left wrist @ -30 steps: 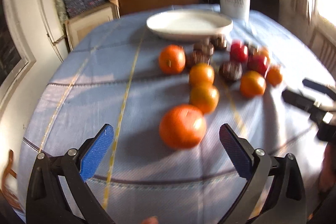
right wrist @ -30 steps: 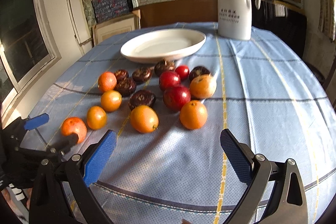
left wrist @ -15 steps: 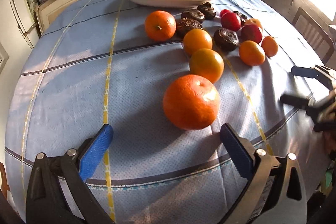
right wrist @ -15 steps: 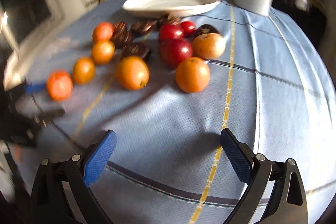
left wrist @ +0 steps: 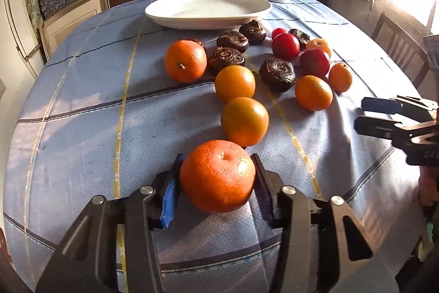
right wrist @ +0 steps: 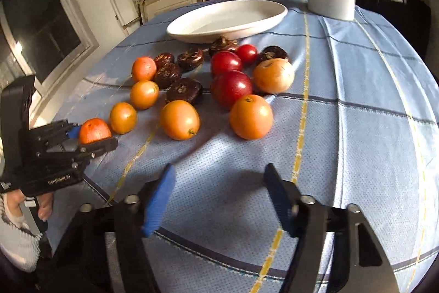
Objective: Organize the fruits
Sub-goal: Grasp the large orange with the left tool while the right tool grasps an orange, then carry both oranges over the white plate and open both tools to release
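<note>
While the left gripper (left wrist: 216, 180) was clamped on the nearest orange (left wrist: 217, 175) at the near end of the fruit row on the blue tablecloth (left wrist: 82, 106), its dimpled end was turned upward. From the right wrist, that orange (right wrist: 94, 130) was seen half hidden behind the fingers. The right gripper (right wrist: 219, 199) was held apart over bare cloth, nothing between.

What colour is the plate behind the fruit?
White plate, plain; the left wrist view shows it best.
</note>
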